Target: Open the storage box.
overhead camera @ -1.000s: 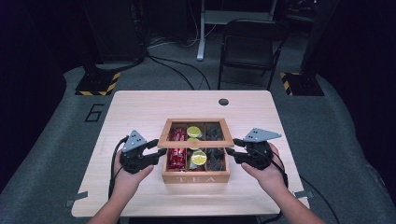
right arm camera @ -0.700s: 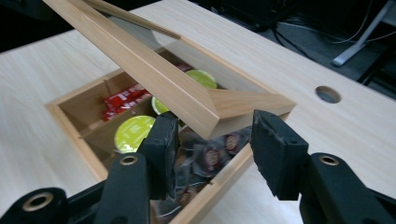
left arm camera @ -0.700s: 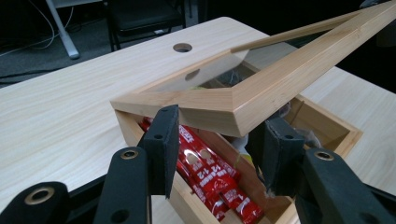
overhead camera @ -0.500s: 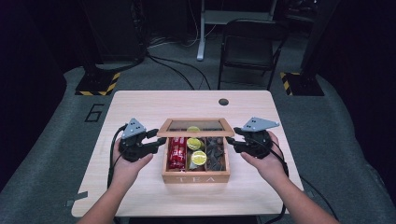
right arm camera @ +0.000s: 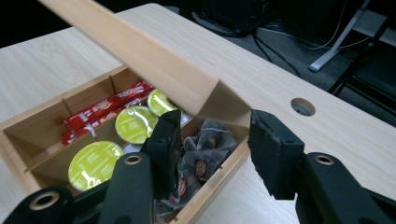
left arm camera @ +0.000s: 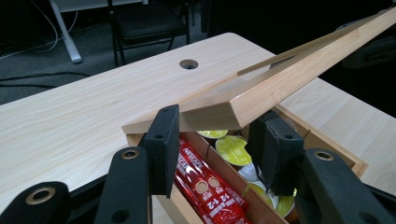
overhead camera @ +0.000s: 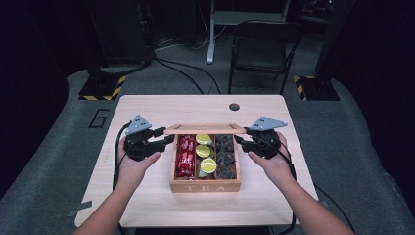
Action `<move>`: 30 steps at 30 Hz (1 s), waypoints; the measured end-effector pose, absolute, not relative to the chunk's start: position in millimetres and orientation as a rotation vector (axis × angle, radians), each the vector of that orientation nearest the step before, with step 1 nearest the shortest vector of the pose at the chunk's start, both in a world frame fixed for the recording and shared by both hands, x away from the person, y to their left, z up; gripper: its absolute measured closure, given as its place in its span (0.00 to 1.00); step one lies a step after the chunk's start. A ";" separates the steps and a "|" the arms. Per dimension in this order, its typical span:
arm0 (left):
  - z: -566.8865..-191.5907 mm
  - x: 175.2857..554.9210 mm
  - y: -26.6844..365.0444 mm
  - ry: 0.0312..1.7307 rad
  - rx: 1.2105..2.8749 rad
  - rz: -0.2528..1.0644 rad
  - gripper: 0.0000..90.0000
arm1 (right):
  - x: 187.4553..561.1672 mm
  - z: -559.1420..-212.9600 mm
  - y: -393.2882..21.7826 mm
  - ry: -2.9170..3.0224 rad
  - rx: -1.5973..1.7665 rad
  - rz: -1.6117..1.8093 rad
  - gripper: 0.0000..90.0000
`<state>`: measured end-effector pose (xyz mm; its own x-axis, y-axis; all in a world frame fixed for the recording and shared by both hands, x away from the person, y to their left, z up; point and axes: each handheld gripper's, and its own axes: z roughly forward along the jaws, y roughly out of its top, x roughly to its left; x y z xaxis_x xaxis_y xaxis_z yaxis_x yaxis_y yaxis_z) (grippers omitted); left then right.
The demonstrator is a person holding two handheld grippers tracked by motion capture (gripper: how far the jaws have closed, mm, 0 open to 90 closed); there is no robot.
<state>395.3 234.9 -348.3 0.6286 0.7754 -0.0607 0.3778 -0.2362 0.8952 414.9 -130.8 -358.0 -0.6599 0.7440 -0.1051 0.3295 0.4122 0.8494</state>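
Note:
A wooden tea box (overhead camera: 205, 187) stands mid-table with its hinged lid (overhead camera: 205, 129) tilted up at the front. Inside lie red stick packets (overhead camera: 186, 154), yellow-green capsules (overhead camera: 205, 152) and dark tea bags (overhead camera: 225, 154). My left gripper (overhead camera: 169, 139) is shut on the lid's left front corner (left arm camera: 205, 114). In the left gripper view the corner sits between the two black pads of that gripper (left arm camera: 217, 121). My right gripper (overhead camera: 239, 139) is shut on the right front corner (right arm camera: 224, 105), which lies between the pads of that gripper (right arm camera: 217, 119) above the tea bags (right arm camera: 205, 149).
The light wooden table (overhead camera: 147, 112) has a round cable hole (overhead camera: 234, 106) behind the box. A black chair (overhead camera: 259, 49) and cables stand on the floor beyond the far edge. Bare tabletop lies on both sides of the box.
The lid lay flat on the box a second ago and now stands tilted up at its front. Both hands have risen and shifted toward the far side with it.

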 end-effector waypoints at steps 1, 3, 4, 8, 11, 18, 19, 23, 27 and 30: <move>-347.7 396.0 235.0 0.923 1.845 0.497 0.60 | 416.4 -357.2 -130.6 2.192 0.907 1.182 0.61; -346.3 397.2 235.0 0.921 1.848 0.501 0.60 | 418.8 -356.2 -129.5 2.183 0.917 1.179 0.62; -345.9 397.7 234.9 0.923 1.844 0.501 0.60 | 420.4 -356.0 -129.2 2.180 0.907 1.179 0.63; -344.8 398.8 234.6 0.923 1.840 0.504 0.60 | 423.3 -355.1 -129.4 2.170 0.924 1.191 0.66; -343.8 400.3 235.7 0.920 1.839 0.508 0.59 | 427.3 -353.7 -131.1 2.166 0.933 1.219 0.66; -344.4 403.1 238.7 0.919 1.832 0.521 0.59 | 430.8 -351.8 -131.3 2.162 0.936 1.230 0.67; -345.0 403.3 239.1 0.925 1.821 0.527 0.59 | 430.9 -351.3 -131.1 2.164 0.941 1.227 0.67; -352.0 406.4 242.5 0.933 1.834 0.533 0.56 | 432.2 -349.7 -130.1 2.166 0.939 1.218 0.67; -359.2 409.4 241.9 0.948 1.854 0.539 0.56 | 434.1 -348.6 -130.0 2.162 0.937 1.220 0.67; -364.1 413.9 240.0 0.960 1.857 0.561 0.56 | 435.0 -347.8 -129.6 2.158 0.943 1.220 0.67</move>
<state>413.9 240.0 -364.1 0.5888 0.8080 -0.0210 0.3784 -0.2526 0.8905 435.0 -129.6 -347.8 -0.6448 0.7607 -0.0747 0.3285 0.3639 0.8716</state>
